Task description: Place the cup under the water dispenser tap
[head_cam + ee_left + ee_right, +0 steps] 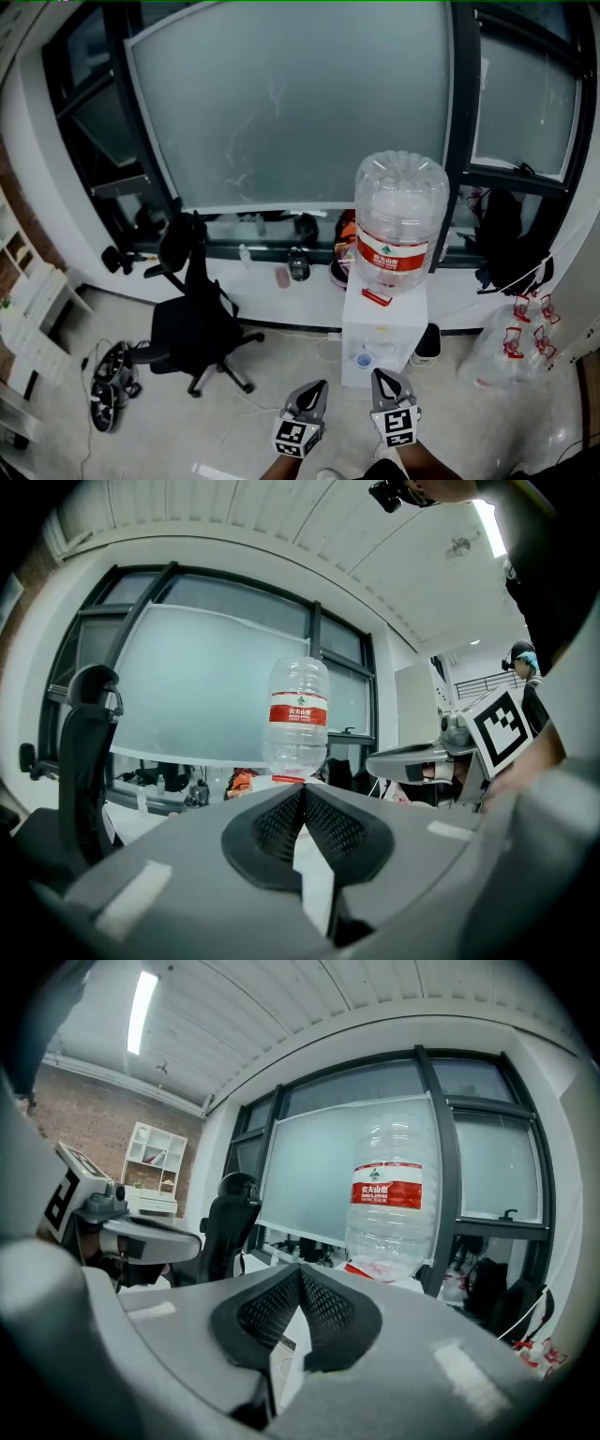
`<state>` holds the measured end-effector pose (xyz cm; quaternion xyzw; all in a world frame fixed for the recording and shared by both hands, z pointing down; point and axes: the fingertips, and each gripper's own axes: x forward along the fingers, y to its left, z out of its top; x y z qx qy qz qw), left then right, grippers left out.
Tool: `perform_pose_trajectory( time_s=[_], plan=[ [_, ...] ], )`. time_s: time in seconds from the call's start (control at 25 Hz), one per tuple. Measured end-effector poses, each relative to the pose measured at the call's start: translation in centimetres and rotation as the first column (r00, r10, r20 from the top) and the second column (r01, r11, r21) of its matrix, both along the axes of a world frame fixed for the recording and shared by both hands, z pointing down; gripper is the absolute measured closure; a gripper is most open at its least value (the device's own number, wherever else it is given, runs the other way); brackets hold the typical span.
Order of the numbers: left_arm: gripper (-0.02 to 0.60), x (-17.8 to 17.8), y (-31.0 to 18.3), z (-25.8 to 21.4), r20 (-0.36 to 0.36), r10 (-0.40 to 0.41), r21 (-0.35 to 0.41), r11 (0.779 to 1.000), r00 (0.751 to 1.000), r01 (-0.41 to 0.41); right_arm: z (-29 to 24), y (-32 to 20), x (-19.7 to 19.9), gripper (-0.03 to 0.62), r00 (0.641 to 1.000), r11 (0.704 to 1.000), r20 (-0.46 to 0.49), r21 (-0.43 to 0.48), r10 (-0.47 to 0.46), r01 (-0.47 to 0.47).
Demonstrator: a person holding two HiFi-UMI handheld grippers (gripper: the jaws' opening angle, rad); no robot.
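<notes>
A white water dispenser (382,336) stands on the floor by the window, with a big clear bottle (400,217) with a red label on top. A small pale cup (364,360) sits in its tap recess. Both grippers hang just in front of the dispenser, side by side and pointing at it. My left gripper (321,385) is shut with nothing between its pads. My right gripper (381,374) is likewise shut and empty. In the left gripper view the jaws (305,787) meet below the bottle (298,719). The right gripper view shows its jaws (300,1267) closed beside the bottle (388,1202).
A black office chair (192,319) stands left of the dispenser. Clear bags of bottles (514,345) lie at the right. Dark shoes (112,386) and white shelves (33,323) are at far left. Small items line the window ledge (281,258); a black bag (506,236) hangs at right.
</notes>
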<state>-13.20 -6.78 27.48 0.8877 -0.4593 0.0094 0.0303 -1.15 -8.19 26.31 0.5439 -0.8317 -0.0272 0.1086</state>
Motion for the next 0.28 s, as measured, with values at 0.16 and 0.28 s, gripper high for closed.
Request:
perform_pose_trajectory(
  time_s=[0.16, 0.28],
  plan=[
    [0.565, 0.0, 0.2, -0.5, -0.03, -0.001, 0.024, 1.0, 1.0, 0.002, -0.5, 0.4, -0.5, 0.592, 1.0, 1.0, -0.005, 0.015, -0.011, 0.012],
    [0.565, 0.1, 0.9, -0.5, -0.031, 0.005, 0.036, 0.999, 1.0, -0.004, -0.3, 1.2, -0.9, 0.592, 1.0, 1.0, -0.003, 0.018, -0.019, 0.019]
  ],
)
